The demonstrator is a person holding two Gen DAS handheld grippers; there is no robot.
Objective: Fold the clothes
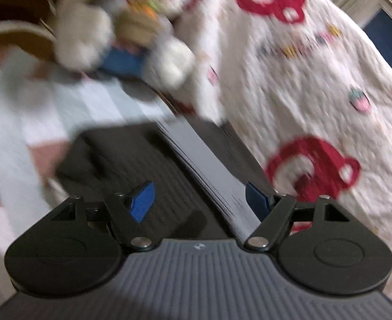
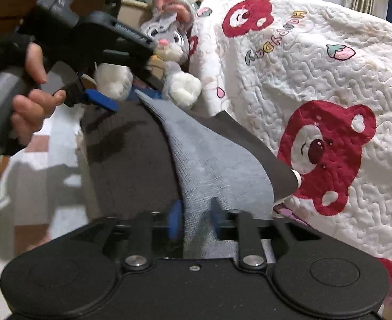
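Your right gripper pinches the grey knit garment.
Left gripper gapes; one plush rabbit, quilted blanket.

Black grippers, blue-padded fingers, silver pivot screws.

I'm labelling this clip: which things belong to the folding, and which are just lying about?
Job: dark garment with grey lining; right gripper, jaws shut on it; left gripper, jaws open.
Lying about: rabbit plush; bear-print quilt.

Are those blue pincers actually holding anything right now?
The right gripper pinches the dark garment's turned-up grey edge. The left gripper is open, holding nothing.
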